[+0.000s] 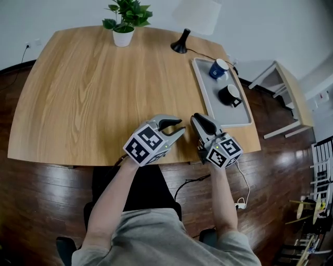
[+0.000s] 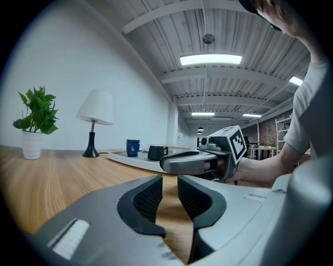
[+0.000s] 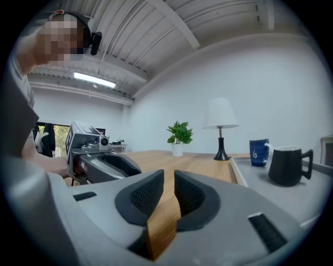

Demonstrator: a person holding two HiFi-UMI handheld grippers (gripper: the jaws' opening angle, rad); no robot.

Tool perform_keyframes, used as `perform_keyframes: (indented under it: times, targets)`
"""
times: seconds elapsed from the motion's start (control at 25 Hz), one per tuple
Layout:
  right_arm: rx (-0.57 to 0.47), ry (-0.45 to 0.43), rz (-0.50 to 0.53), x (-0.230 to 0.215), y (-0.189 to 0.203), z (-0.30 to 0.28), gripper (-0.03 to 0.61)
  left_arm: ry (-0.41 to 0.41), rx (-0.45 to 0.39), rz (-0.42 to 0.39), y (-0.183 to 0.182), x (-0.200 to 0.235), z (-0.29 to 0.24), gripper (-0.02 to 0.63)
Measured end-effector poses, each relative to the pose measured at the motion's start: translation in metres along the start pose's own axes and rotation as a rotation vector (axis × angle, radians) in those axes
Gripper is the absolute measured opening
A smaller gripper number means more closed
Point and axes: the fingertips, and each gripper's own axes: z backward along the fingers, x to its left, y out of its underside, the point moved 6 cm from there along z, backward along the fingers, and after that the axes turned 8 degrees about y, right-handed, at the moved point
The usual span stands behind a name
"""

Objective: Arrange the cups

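Grippers 2: left gripper [image 1: 182, 127] narrowly parted, right gripper [image 1: 196, 119] clenched, both empty | blue cup [image 1: 218, 69] 1, black cup [image 1: 228, 95] 1, tray [image 1: 235, 116] 1

Lampshade [image 1: 197, 15] clipped by the head view's top edge, white mark on the blue cup [image 1: 218, 68] too small to read, in the left gripper view near end of the tray [image 2: 132, 160] tucked behind the right tongs [image 2: 165, 164]

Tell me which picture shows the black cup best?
The right gripper view: the black cup is close and large, handle clear. The head view shows it small from above; the left gripper view, tiny, far.
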Motion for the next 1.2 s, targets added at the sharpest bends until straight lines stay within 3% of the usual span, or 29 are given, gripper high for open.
perform_keyframes:
  times: [0.48,1.2]
  targets:
    - [0.055,0.049,-0.056,-0.005,0.007,-0.009,0.059,-0.002,-0.009,0.001,-0.001,0.0,0.002,0.083]
    - [0.057,0.167,-0.078,-0.018,0.017,-0.036,0.058,-0.058,-0.01,0.01,0.009,0.016,-0.004,0.083]
